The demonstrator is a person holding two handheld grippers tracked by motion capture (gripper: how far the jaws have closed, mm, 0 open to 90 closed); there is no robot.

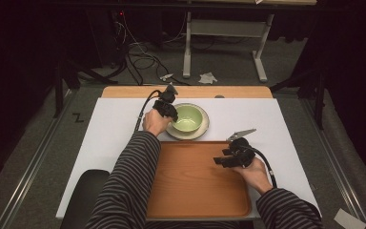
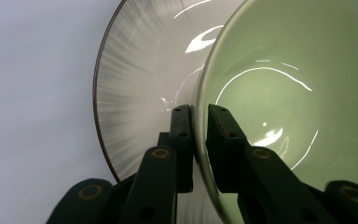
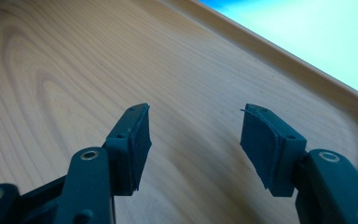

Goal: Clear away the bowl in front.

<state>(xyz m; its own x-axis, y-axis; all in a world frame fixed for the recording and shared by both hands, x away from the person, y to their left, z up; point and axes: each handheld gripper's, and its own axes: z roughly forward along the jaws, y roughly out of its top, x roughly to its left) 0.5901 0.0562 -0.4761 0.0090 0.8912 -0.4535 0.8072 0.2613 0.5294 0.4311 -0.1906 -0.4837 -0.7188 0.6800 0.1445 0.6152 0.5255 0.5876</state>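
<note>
Tongs on the left (image 2: 199,122) are pinching the near wall of the green bowl (image 2: 279,93), one jaw inside and one outside the rim, and the bowl is sitting on a pale plate (image 2: 135,84) on the table (image 1: 114,124) just beyond the wooden tray (image 1: 190,181). From this hold the risk is, as I judge it, that the glazed wall is slipping between the pads if the bowl is lifted by a single point on its rim: the far side would be sagging, the bowl tilting, and it could be dropping back onto the plate or dragging the plate along. A lift that is too quick or angled would be causing that. The left hand (image 1: 155,121) is reaching forward past the tray's far edge, its striped sleeve (image 1: 128,181) lying along the tray's left side. The right tongs (image 3: 193,140) are hanging spread wide and gripping nothing above the tray, with the right hand (image 1: 255,172) hovering over the tray's right part, pointing leftward
</note>
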